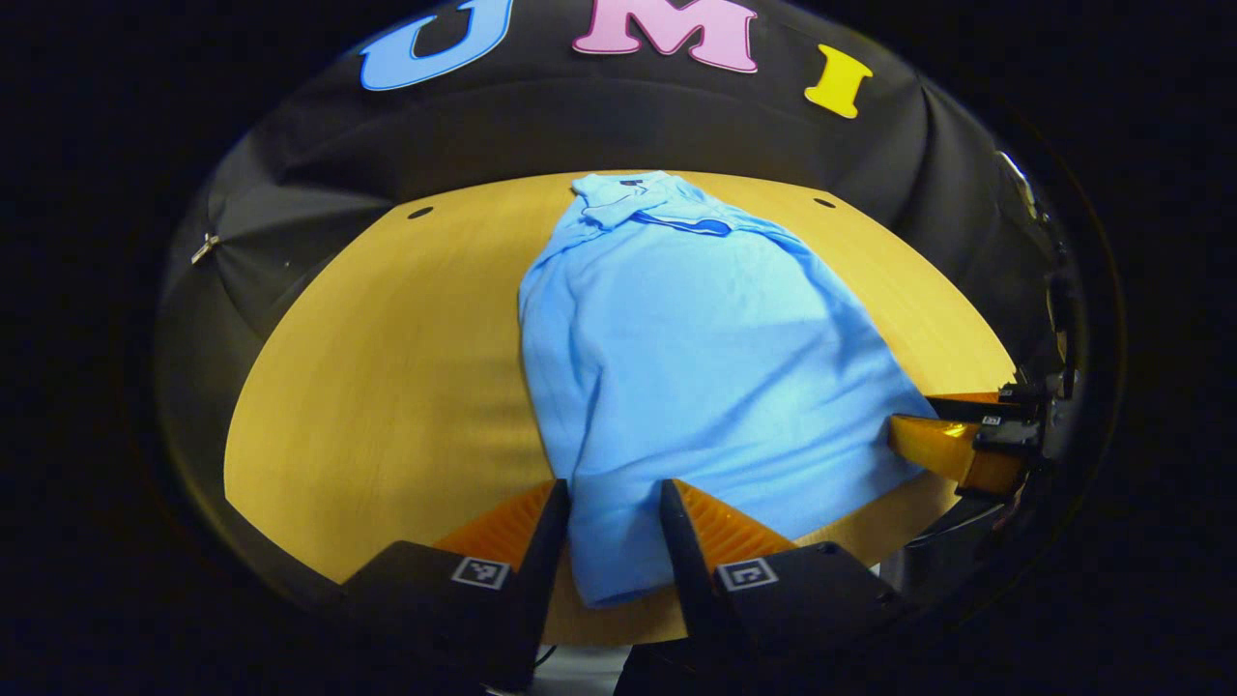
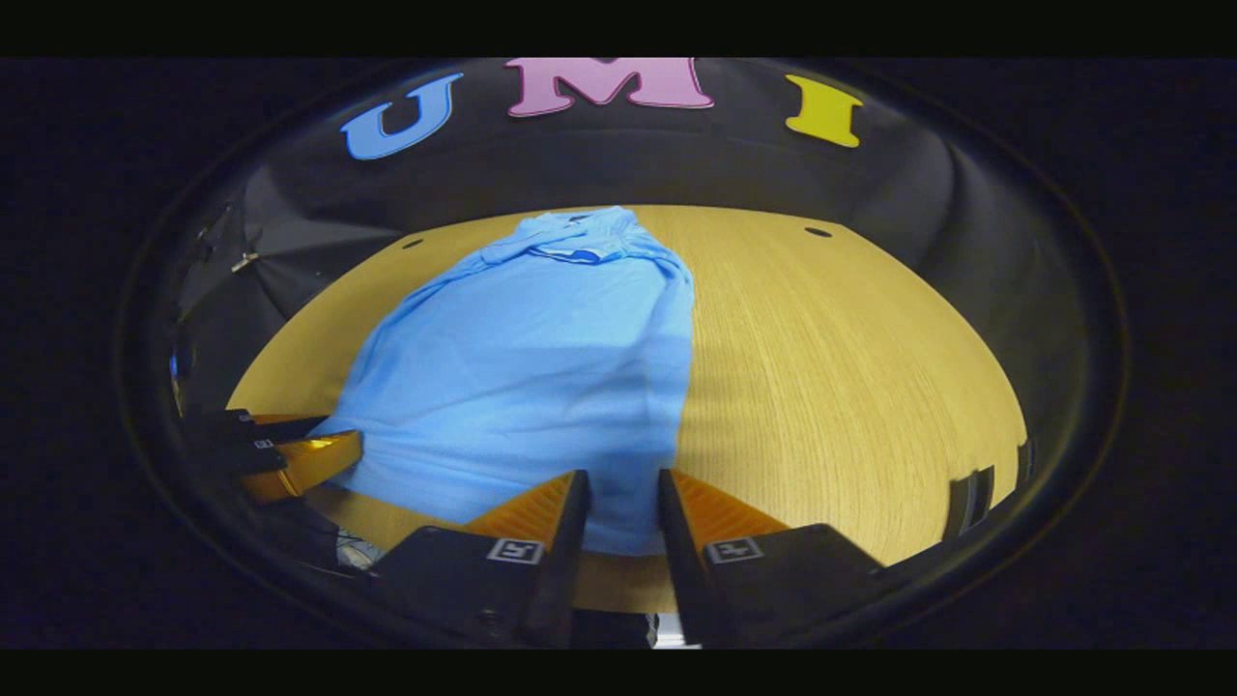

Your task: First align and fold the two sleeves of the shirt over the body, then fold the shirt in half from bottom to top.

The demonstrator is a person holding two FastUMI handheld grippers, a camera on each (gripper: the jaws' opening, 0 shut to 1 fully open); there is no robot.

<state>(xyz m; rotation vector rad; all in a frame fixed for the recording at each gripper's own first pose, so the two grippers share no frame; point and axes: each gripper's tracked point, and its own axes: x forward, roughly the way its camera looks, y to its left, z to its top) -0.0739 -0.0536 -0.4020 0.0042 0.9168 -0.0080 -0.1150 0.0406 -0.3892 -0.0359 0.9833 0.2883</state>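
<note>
A light blue polo shirt (image 1: 696, 367) lies flat on the wooden table (image 1: 387, 387), collar (image 1: 638, 198) at the far end, both sleeves folded in over the body. My left gripper (image 1: 614, 488) stands at one corner of the bottom hem, fingers a narrow gap apart with the cloth lying between them. My right gripper (image 2: 620, 478) stands the same way at the other hem corner of the shirt (image 2: 541, 387). Each gripper also shows in the other's view: the right gripper (image 1: 918, 420) beside the hem, the left gripper (image 2: 329, 440) likewise.
Bare wood of the table (image 2: 841, 387) stretches on both sides of the shirt. Two small dark holes (image 1: 419, 212) (image 1: 823, 203) mark the far corners. The black cloth wall rises close behind the table's far edge.
</note>
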